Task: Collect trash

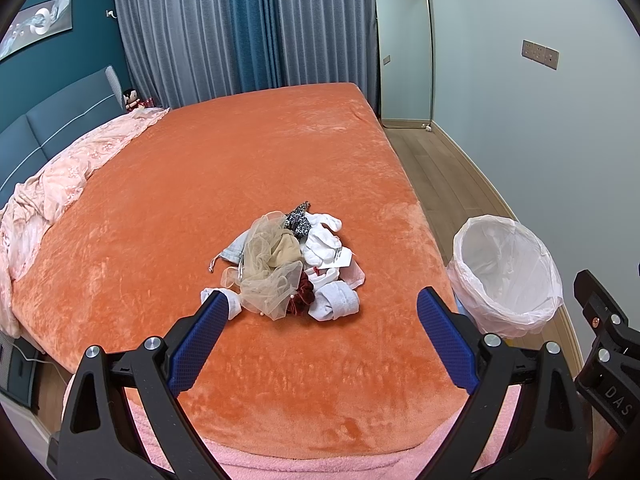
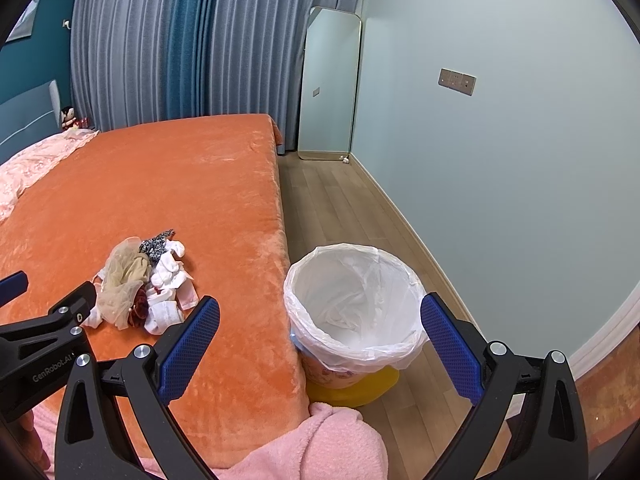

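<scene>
Crumpled fabric pile (image 1: pixel 289 265) on plush orange blanket (image 1: pixel 240 184), round plastic-lined bin (image 2: pixel 352 304)

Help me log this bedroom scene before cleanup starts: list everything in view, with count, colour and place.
pile of small items: one, white, beige, dark red, leopard print, on the bed
bed cover: one, orange, over the bed
quilt: one, pale pink, bunched by the headboard
bin: one, lined with a white bag, on the floor beside the bed
mirror: one, leaning on the wall
curtains: grey and teal, behind the bed
left gripper: blue fingers, open, before the pile
right gripper: blue fingers, open, at the bin
</scene>
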Tool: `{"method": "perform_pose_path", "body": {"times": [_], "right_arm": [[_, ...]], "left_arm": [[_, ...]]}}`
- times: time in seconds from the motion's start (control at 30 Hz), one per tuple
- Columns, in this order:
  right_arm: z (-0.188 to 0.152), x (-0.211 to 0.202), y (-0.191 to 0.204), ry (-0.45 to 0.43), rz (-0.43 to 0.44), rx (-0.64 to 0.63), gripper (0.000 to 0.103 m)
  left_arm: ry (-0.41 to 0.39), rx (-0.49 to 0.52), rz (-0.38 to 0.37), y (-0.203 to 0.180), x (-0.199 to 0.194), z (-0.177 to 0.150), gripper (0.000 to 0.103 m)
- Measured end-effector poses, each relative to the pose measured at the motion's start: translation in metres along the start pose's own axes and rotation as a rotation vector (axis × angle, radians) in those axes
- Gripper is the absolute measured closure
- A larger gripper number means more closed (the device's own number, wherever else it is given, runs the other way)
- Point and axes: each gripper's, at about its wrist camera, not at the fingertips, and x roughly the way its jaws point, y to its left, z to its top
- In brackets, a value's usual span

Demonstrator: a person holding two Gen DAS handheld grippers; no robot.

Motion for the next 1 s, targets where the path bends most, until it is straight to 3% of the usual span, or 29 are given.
{"method": "perform_pose_path", "body": {"times": [0.33, 0.5, 0.67, 0.87, 1.0], "right_arm": [[-0.002, 0.003, 0.014, 0.009, 0.03, 0.005, 0.007], [-0.004, 0.007, 0.027, 0.02, 0.044, -0.023, 0.007], [-0.004, 0.018, 0.038, 0.04, 0.096, -0.008, 0.007], [-0.011, 0.035, 0.067, 0.043, 0.146, -0.035, 0.007], [-0.019, 0.05, 0.089, 0.053, 0.179, -0.061, 0.007]], "left_arm": [[-0.001, 0.007, -0.018, 0.004, 0.003, -0.004, 0.012], [0.035, -0.018, -0.028, 0.014, 0.016, -0.009, 0.012], [0.036, -0.035, -0.038, 0.027, 0.029, -0.013, 0.012], [0.033, -0.088, -0.017, 0.061, 0.055, -0.022, 0.012], [0.072, -0.108, 0.004, 0.091, 0.081, -0.028, 0.012]]}}
